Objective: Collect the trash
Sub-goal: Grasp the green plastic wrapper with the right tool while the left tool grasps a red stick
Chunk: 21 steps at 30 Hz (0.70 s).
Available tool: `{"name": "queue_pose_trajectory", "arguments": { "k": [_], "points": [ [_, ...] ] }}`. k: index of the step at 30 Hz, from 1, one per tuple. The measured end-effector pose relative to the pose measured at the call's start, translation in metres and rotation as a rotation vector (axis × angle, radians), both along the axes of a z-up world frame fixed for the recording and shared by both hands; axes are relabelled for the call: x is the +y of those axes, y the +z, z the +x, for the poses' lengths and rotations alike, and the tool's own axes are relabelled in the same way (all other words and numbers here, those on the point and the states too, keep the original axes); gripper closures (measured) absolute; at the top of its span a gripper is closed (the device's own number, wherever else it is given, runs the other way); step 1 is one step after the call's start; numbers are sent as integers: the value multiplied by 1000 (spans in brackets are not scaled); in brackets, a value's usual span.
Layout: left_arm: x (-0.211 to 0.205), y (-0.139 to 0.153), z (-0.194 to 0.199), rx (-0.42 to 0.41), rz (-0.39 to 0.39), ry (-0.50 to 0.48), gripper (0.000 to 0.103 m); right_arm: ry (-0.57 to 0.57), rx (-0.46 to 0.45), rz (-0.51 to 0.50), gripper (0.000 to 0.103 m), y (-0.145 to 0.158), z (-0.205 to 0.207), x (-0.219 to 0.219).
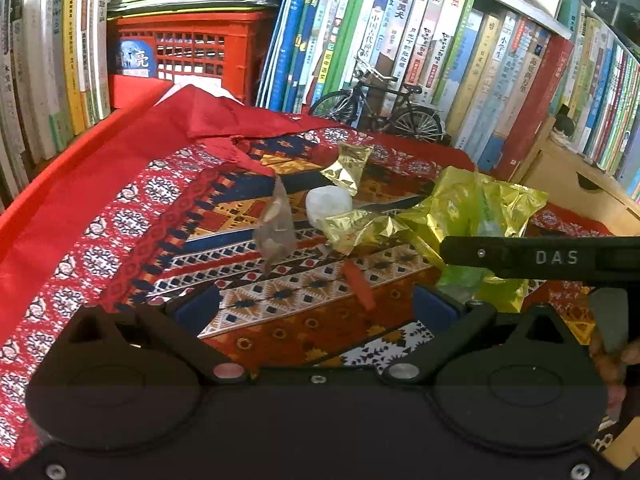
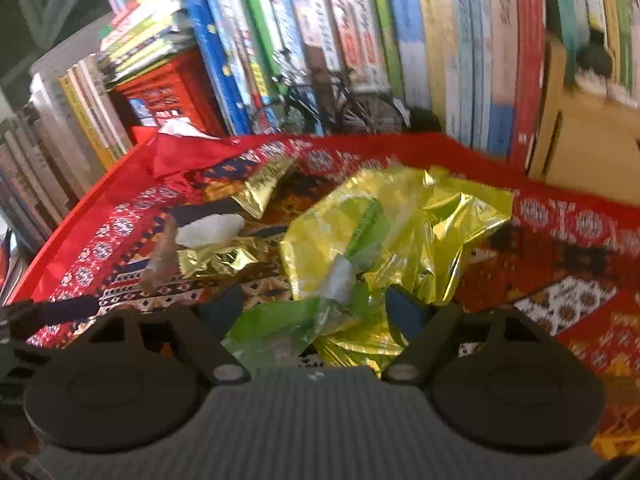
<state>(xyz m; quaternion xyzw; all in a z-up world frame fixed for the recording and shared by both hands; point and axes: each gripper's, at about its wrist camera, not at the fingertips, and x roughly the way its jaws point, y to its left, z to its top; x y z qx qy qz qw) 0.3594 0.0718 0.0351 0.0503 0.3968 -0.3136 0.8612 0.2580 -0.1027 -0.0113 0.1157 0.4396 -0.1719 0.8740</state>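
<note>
Trash lies on a red patterned cloth (image 1: 120,216). In the left wrist view I see a small gold wrapper (image 1: 349,163), a white crumpled tissue (image 1: 327,204), a crumpled gold foil (image 1: 358,229), a clear brownish wrapper (image 1: 275,229), an orange scrap (image 1: 359,285) and a big yellow-green plastic bag (image 1: 480,204). My left gripper (image 1: 316,306) is open just short of the orange scrap and holds nothing. My right gripper (image 2: 316,312) is open, with a fold of the yellow-green bag (image 2: 400,228) lying between its fingers. Its black body (image 1: 556,258) crosses the bag on the right.
Upright books (image 1: 440,48) line the back and both sides. A red crate (image 1: 192,52) stands at the back left and a model bicycle (image 1: 376,108) at the back middle. A wooden box (image 1: 576,192) sits to the right. The cloth's far corner (image 1: 208,112) is folded over.
</note>
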Motion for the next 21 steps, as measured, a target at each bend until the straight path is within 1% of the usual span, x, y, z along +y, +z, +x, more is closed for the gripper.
{"name": "queue_pose_trajectory", "arguments": {
  "k": [1,3,4,5,7,10,11,13,14,16,17,18,19,21],
  "points": [
    [-3,-1,0,-3,1,-2,1,3,-2,-5,20,-1,0,0],
    [-8,-3,2,-4,0,-2,1,16,-4,-16,40,-2,2,-1],
    [-10,-5,3,0,-1,11,2,17,-3,-21,60,-2,2,-2],
    [-12,-6,5,10,0,23,5,15,-2,-25,68,-1,2,-3],
    [-16,-8,8,42,3,35,17,6,-17,-30,68,3,-1,-6],
    [-22,-11,9,59,14,24,27,-13,-54,-44,68,17,-12,-8],
    [-25,-12,8,57,27,15,30,-16,-65,-46,68,21,-15,-9],
    [-33,-16,7,52,60,-12,44,-16,-82,-51,68,30,-22,-9],
    [-37,-18,6,51,75,-24,47,-16,-88,-54,68,34,-26,-9],
    [-44,-20,1,16,112,-28,52,-15,-96,-59,67,40,-33,-8],
    [-47,-20,-1,2,133,-25,56,-15,-98,-61,67,42,-37,-7],
    [-48,-20,-2,-14,151,-16,68,-14,-98,-63,66,45,-41,-6],
    [-49,-20,-3,-22,157,-9,83,-13,-97,-64,65,45,-43,-5],
    [-48,-19,-1,-4,129,-7,93,-17,-93,-67,64,47,-49,-2]
  ]
}}
